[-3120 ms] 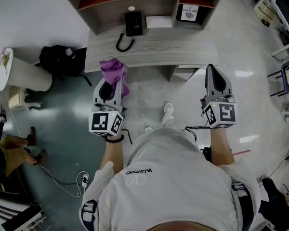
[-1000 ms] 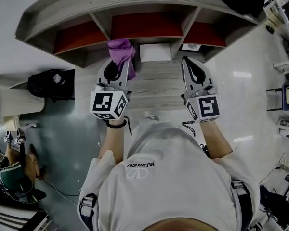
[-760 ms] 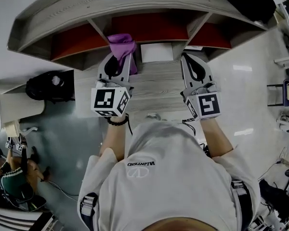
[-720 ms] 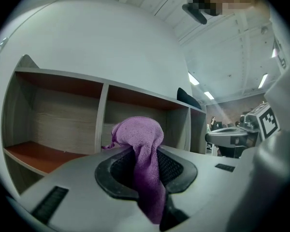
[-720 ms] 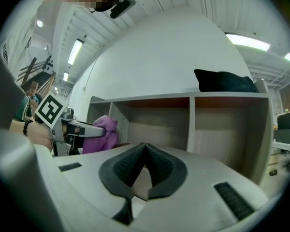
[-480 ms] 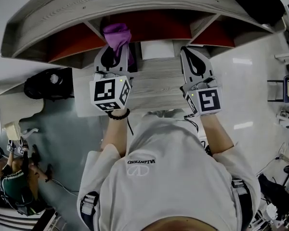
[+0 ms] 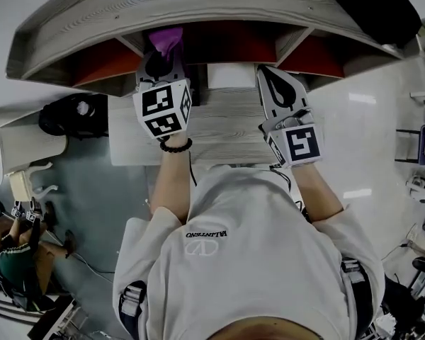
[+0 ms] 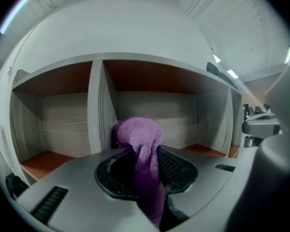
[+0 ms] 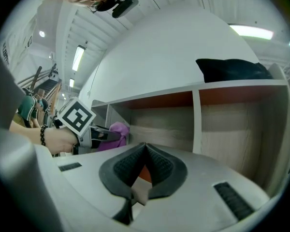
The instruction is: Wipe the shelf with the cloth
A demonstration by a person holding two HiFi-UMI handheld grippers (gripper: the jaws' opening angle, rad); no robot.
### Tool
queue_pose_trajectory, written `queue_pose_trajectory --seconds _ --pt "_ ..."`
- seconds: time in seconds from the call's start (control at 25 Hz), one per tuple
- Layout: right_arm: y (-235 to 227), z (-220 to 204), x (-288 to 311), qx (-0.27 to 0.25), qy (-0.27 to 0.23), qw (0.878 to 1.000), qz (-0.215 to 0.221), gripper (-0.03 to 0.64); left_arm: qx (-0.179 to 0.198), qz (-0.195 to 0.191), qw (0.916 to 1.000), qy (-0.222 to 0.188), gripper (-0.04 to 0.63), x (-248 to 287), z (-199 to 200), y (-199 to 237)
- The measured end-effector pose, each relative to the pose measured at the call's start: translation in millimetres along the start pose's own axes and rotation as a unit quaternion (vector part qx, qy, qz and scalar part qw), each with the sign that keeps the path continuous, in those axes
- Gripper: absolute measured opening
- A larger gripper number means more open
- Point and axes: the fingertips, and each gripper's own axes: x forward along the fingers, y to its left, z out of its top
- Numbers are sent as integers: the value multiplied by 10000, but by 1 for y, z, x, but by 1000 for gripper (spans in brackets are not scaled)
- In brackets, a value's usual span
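Note:
A purple cloth point(image 8: 138, 139) is pinched in my left gripper point(image 8: 144, 151), bulging out past the tips. In the head view that cloth point(image 7: 167, 40) sits at the mouth of the shelf's point(image 7: 198, 6) middle compartment, right beside the left divider, with the left gripper point(image 7: 161, 64) reaching in under the top board. The shelf's grey wood frame and red-brown floors fill the left gripper view point(image 8: 94, 110). My right gripper point(image 7: 270, 83) hovers over the desk in front of the shelf, jaws closed with nothing between them point(image 9: 144, 151). From the right gripper view, the cloth point(image 9: 113, 132) shows at left.
A white box point(image 7: 230, 75) lies at the back of the desk point(image 7: 219, 129) between the two grippers. Something dark point(image 9: 232, 70) rests on the shelf's top at right. A black bag point(image 7: 74, 117) sits on the floor at left, near a seated person point(image 7: 14, 261).
The left gripper has carried the cloth forward from the desk's edge up into the middle compartment's mouth. The right gripper moved forward with it over the desk.

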Motion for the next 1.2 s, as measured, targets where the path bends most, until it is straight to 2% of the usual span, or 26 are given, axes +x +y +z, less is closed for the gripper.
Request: queue_pose_trajectory --seconds 0.24,0.48,0.72,0.88,1.2 --pt "0 0 1 131 -106 9995 279 -2 337 561 9966 503 92 20 -18 4" --pt "-11 1 -7 258 -159 9989 371 -2 583 722 9900 1067 92 35 -32 -1" --pt "-14 -3 -11 327 -169 9981 486 -2 527 768 9866 1337 92 45 -44 0" --pt "-19 -4 -15 357 -193 9980 490 -2 579 664 9851 1480 92 48 -48 -9" --pt "-27 -6 -18 363 -184 9982 441 -2 566 377 9867 1479 92 53 -49 -36"
